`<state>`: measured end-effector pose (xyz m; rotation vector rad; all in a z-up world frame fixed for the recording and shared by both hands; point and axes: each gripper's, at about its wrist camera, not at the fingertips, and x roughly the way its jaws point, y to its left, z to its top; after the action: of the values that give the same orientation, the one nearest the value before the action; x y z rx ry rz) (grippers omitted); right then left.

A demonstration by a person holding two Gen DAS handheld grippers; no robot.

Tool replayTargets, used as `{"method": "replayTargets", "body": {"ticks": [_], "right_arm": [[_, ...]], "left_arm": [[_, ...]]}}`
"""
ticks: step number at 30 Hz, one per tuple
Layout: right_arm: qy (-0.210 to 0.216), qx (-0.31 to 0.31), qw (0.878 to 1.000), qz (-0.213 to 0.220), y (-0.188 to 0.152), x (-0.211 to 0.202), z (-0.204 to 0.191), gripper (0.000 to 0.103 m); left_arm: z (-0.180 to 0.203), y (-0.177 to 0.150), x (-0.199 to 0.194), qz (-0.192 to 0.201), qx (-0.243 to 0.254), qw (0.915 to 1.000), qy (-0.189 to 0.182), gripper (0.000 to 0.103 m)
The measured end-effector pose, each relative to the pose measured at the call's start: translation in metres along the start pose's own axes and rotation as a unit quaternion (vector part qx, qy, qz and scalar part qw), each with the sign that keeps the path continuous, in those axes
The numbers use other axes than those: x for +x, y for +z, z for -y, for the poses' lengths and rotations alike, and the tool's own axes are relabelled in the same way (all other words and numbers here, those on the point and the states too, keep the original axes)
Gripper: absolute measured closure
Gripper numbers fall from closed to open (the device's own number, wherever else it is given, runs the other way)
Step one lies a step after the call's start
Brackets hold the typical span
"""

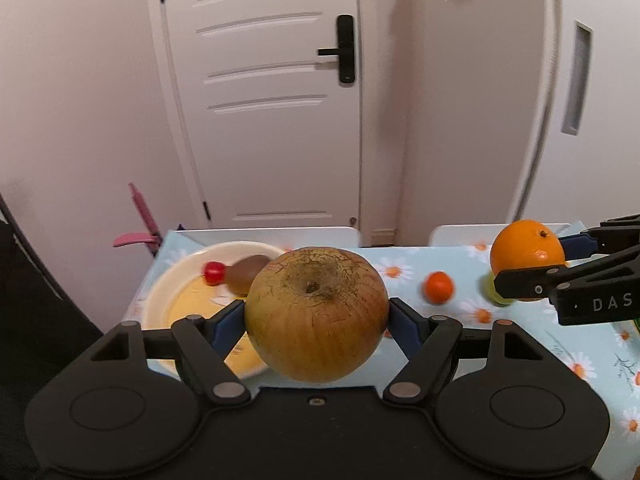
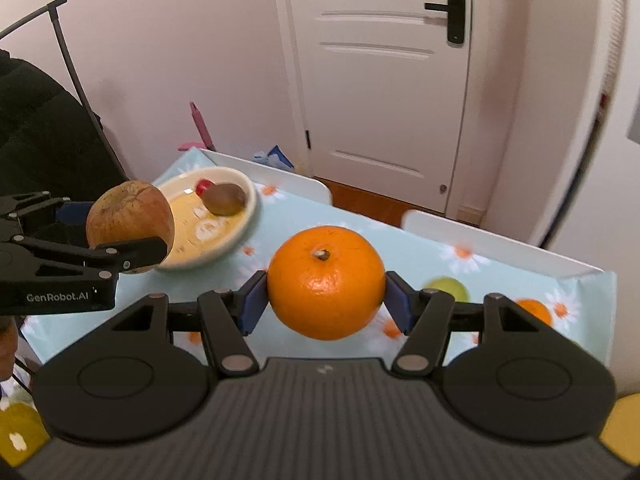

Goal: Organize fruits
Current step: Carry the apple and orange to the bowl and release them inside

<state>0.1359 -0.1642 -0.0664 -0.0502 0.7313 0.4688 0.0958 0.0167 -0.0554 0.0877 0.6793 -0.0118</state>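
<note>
Fruits ride above the counter (image 2: 288,216): our left claw (image 1: 316,316) clamps the brown apple (image 1: 316,314), our right claw (image 2: 326,284) the orange (image 2: 326,282), both likely bound for the bowl (image 2: 246,216) at ten o'clock.

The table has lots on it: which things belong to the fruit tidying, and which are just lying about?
Part of the job:
brown apple in the left tool
orange in the right tool
bowl holding a kiwi and a cherry tomato
small tangerine
green fruit

Just there:
door
flowered tablecloth
</note>
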Motion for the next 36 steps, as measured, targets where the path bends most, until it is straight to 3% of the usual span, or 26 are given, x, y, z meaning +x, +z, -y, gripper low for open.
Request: {"method": "replayTargets", "body": {"ticks": [10,22,36], "right_arm": [[0.007,0.011,1.000,-0.004,0.037,0.043,-0.058,0.026],[-0.017,0.018,0.999,-0.021,0.063,0.104,-0.102,0.026],[-0.051,0.047,0.996,-0.049,0.067,0.157,-0.112,0.026]], "left_arm": [[-0.070,0.013,0.022,-0.011,0.010,0.9998,0.015,0.024],[-0.132,0.018,0.074,-0.028,0.028,0.9992,0.001,0.024],[-0.140,0.006,0.142,-0.055,0.098,0.9934,-0.023,0.024]]}}
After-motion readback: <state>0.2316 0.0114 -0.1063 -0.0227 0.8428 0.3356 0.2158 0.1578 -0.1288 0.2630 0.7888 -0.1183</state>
